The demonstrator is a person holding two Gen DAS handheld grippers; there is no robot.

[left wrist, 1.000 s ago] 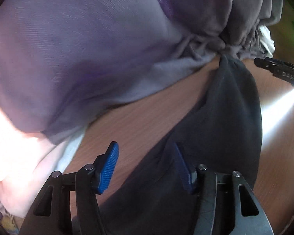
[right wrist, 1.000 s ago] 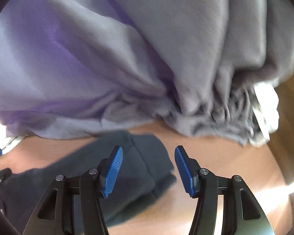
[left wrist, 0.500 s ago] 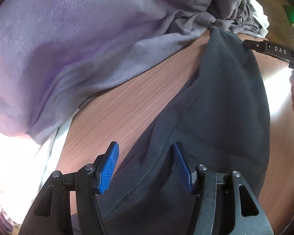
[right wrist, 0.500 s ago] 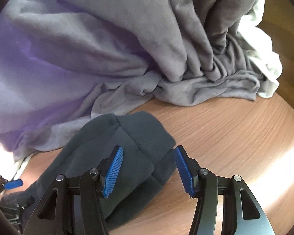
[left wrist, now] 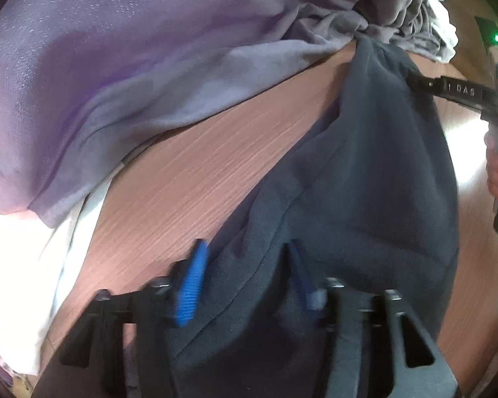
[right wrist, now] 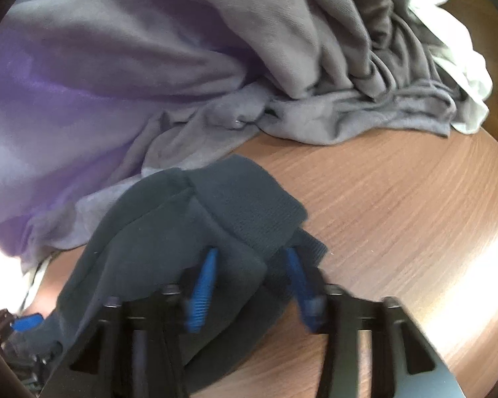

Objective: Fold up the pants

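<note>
Wood-grain tabletop (right wrist: 398, 199) carries the dark grey fleece pants (left wrist: 365, 182) beside a heap of lilac and grey laundry (right wrist: 116, 66), so let your 2 closing grippers, left (left wrist: 245, 275) and right (right wrist: 249, 278), pinch every layer before lifting.

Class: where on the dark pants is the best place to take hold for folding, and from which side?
Grip the dark pants at the ribbed cuff and at the opposite end, from above. They lie flat on the table, so a claw pinches a raised fold; right claw and left claw are closing on cloth.
</note>
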